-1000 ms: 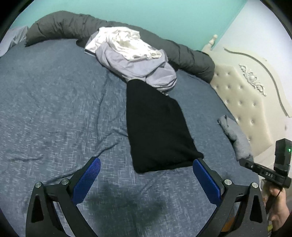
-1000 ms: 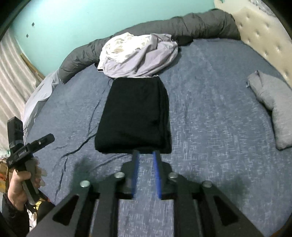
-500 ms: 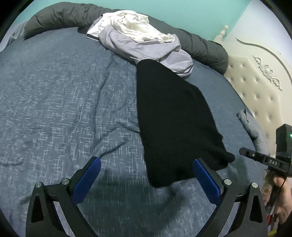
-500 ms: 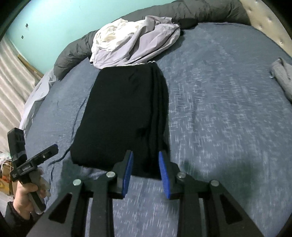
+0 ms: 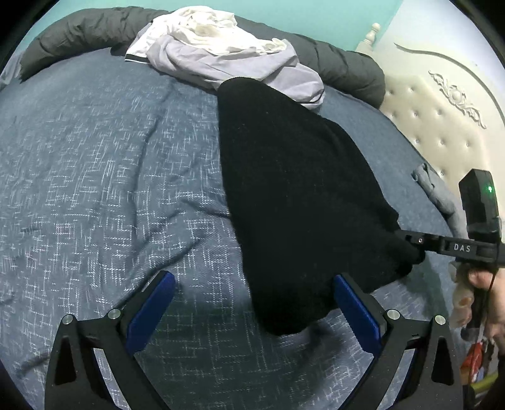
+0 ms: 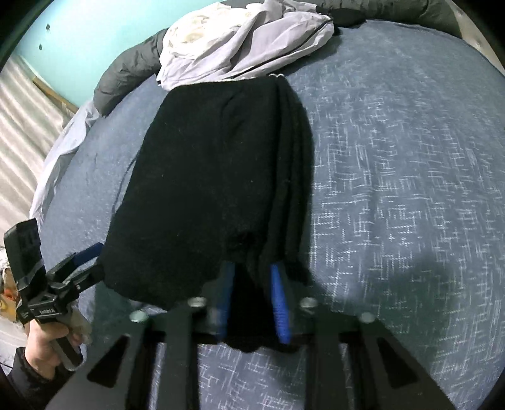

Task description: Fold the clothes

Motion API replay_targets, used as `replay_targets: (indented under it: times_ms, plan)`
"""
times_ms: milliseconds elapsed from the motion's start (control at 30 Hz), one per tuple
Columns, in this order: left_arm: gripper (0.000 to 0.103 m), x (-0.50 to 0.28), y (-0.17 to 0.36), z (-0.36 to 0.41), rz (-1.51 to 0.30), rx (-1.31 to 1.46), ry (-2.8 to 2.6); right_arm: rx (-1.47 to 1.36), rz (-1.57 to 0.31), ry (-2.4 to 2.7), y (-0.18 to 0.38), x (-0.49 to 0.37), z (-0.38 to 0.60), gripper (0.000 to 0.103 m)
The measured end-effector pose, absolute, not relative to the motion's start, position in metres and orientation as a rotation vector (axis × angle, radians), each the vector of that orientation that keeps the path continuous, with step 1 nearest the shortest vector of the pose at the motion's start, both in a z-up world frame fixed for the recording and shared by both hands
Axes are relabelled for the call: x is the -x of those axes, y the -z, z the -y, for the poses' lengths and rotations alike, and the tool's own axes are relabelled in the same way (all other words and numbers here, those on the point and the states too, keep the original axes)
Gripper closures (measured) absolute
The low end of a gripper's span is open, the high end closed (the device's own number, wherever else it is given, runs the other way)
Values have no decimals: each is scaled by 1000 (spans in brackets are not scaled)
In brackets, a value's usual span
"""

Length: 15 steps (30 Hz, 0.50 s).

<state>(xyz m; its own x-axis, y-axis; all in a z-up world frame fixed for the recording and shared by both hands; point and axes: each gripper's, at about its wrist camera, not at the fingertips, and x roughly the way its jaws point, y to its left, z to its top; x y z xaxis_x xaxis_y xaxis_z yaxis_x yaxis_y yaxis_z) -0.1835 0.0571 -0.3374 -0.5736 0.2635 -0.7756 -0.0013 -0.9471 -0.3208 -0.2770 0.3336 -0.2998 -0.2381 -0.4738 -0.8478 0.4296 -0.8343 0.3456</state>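
r gripper now closing on black garment corner; l gripper wide

Your right gripper hides its pad tips in the folds of the black garment; the left pad is motion-blurred. The garment covers the near edge of the grey clothes pile. The grey cloth by the headboard is partly hidden behind the gripper body.

Teal wall, cream tufted headboard
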Motion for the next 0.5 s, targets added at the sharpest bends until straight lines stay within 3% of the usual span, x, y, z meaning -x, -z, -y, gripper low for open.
replay_targets:
  times_ms: [200, 500]
  plan:
    - [1, 184, 345, -62, 374, 1376, -2600, -1427, -19, 2173, 293, 279, -335, 92]
    - [0, 190, 356, -62, 348, 1393, -2573, -1474, 58, 2180, 305, 280, -347, 91]
